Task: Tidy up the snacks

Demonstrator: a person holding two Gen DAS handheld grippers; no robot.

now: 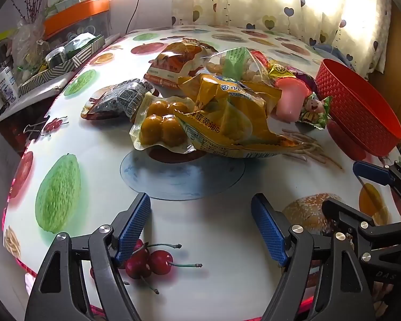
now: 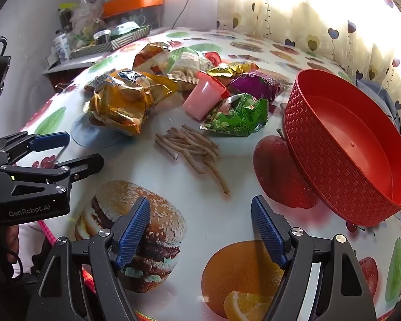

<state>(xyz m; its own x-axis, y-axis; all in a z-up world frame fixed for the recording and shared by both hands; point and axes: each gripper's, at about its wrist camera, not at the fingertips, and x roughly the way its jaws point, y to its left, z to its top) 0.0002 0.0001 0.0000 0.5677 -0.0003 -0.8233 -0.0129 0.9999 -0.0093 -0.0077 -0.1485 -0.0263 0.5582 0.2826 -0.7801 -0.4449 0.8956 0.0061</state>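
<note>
A pile of snack packets lies mid-table: a yellow potato-stick bag (image 1: 227,123) (image 2: 125,101), a clear pack of brown balls (image 1: 160,125), a dark packet (image 1: 115,101), a pink cup (image 1: 291,99) (image 2: 203,96), a green packet (image 2: 238,117) and a purple packet (image 2: 256,84). An empty red basket (image 2: 342,144) (image 1: 358,107) stands at the right. My left gripper (image 1: 200,230) is open and empty, short of the pile. My right gripper (image 2: 200,232) is open and empty, left of the basket.
The tablecloth (image 1: 93,139) is printed with fruit and burgers; the loose sticks (image 2: 192,149) seem printed too. A striped tray of clutter (image 1: 64,61) and an orange-lidded box (image 1: 77,13) stand on a shelf at the far left. Heart-print curtains hang behind.
</note>
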